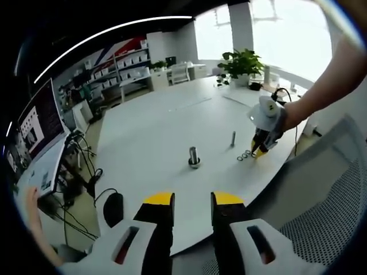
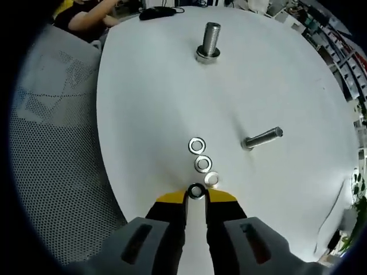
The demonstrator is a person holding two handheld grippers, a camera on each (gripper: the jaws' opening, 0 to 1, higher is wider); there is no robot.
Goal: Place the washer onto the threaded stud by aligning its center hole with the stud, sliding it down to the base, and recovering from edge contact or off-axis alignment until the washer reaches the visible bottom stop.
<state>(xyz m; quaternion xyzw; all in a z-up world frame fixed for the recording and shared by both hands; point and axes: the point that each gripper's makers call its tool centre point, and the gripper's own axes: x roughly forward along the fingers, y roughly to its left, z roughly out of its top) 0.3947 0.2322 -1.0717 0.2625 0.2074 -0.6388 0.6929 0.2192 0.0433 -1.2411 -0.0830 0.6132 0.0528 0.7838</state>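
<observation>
On the white round table, my right gripper pinches one washer from the row to carry it to the upright threaded stud, while my left gripper idles with jaws apart.

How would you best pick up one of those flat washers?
By its rim, from above: the washer lies flat on the table, so only thin outer edges offer grip. Come in along the row's free end, as the right gripper does at the nearest washer, avoiding its neighbours.
</observation>
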